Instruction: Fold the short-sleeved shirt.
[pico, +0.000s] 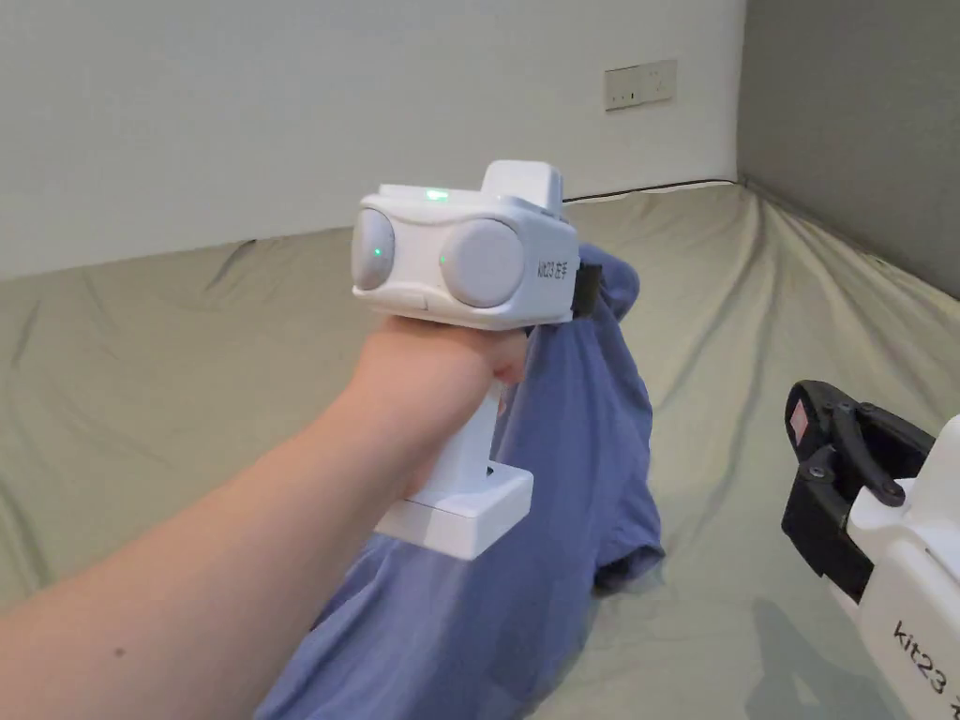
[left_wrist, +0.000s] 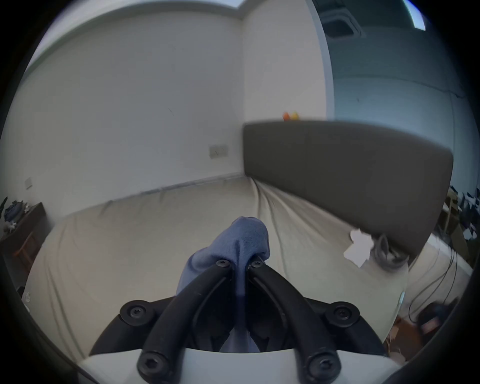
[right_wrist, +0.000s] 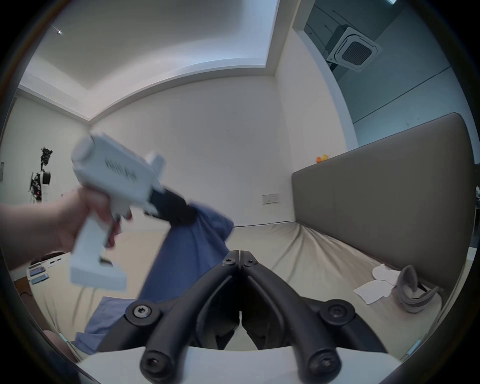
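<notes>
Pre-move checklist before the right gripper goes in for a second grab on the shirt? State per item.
1. Left gripper shut on the blue shirt: ok, fabric pinched between both jaws.
2. Shirt lifted off the bed sheet: not ok, lower part trails on it.
3. Right gripper free: ok, jaws closed on nothing.
4. Right jaws open for a grab: not ok, tips meet.
5. Sleeve reachable: ok, hanging beside the right gripper.
6. Which part the left holds: cannot tell.

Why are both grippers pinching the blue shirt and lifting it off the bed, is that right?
Not quite. The left gripper alone pinches the blue shirt and lifts it off the bed. The right gripper is shut on nothing, as the right gripper view shows.
</notes>
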